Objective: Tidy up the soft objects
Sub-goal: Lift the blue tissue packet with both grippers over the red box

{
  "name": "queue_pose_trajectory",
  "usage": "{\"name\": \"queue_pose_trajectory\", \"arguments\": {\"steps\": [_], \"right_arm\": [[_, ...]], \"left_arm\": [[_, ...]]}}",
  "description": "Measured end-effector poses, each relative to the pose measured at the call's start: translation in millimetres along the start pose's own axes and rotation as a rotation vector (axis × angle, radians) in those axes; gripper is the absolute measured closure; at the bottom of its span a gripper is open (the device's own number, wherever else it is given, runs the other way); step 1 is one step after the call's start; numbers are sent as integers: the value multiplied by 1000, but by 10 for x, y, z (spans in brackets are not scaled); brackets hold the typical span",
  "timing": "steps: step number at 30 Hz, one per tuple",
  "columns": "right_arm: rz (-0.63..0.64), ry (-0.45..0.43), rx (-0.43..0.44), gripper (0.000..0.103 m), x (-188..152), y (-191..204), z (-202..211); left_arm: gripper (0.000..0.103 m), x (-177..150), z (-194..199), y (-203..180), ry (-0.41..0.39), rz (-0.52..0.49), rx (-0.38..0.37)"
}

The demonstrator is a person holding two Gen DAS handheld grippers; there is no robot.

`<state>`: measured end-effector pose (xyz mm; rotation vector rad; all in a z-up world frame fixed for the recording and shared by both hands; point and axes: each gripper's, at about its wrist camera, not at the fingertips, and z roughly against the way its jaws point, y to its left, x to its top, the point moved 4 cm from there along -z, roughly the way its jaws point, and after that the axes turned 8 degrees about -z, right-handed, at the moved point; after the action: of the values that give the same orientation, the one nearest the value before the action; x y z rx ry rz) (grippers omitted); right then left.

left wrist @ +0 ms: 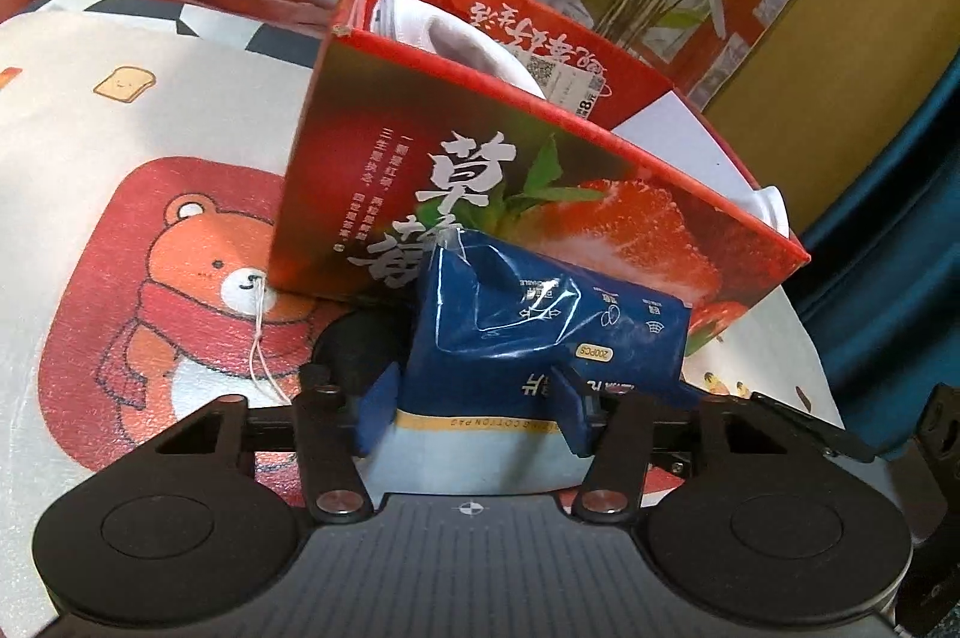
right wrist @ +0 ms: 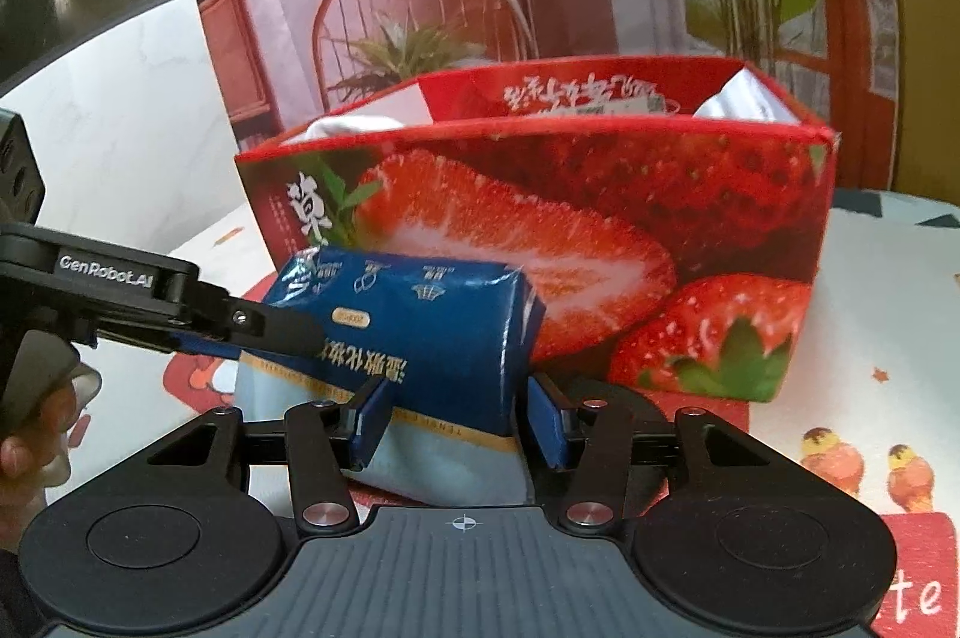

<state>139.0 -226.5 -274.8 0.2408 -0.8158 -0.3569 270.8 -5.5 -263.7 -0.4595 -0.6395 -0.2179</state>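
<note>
A blue pack of cotton pads [left wrist: 540,332] lies on the printed cloth, close against the front of a red strawberry box [left wrist: 456,140]. My left gripper [left wrist: 474,413] is shut on the pack's near end, one blue pad on each side. In the right wrist view the same pack [right wrist: 432,320] sits between the pads of my right gripper [right wrist: 459,425], which is shut on it too. The left gripper's black fingers [right wrist: 276,323] press the pack's left side there. The strawberry box [right wrist: 600,230] stands open-topped, with white soft items [left wrist: 468,44] [right wrist: 354,125] inside.
The table wears a cloth with a bear print [left wrist: 198,278], and a loose white thread [left wrist: 261,338] lies on it. A printed backdrop of plants and a chair [right wrist: 420,8] rises behind the box. Teal fabric [left wrist: 888,248] hangs at the right. A person's hand [right wrist: 36,434] holds the left gripper's handle.
</note>
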Motion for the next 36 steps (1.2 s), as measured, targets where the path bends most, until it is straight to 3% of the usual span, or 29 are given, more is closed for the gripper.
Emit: {"name": "queue_pose_trajectory", "arguments": {"steps": [2, 4, 10, 16, 22, 29, 33, 36], "right_arm": [[0, 9, 8, 58, -6, 14, -18], [7, 5, 4, 62, -6, 33, -2], [36, -51, 19, 72, 118, 97, 157], [105, -148, 49, 72, 348, 235, 417], [181, -244, 68, 73, 683, 354, 617], [290, -313, 33, 73, 1180, 435, 622], [281, -378, 35, 73, 1526, 447, 619], [279, -406, 34, 73, 1724, 428, 562]], "left_arm": [[59, -1, 12, -34, -3, -24, 6], [62, 2, 50, -52, -8, -32, 12], [63, 89, 326, -137, -80, -52, 8], [63, 293, 643, -309, -186, -110, 13], [63, 588, 856, -505, -280, -187, 31], [63, 1027, 910, -678, -360, -265, 57], [63, 1291, 932, -727, -416, -259, 55], [63, 1424, 839, -681, -408, -206, 41]]}}
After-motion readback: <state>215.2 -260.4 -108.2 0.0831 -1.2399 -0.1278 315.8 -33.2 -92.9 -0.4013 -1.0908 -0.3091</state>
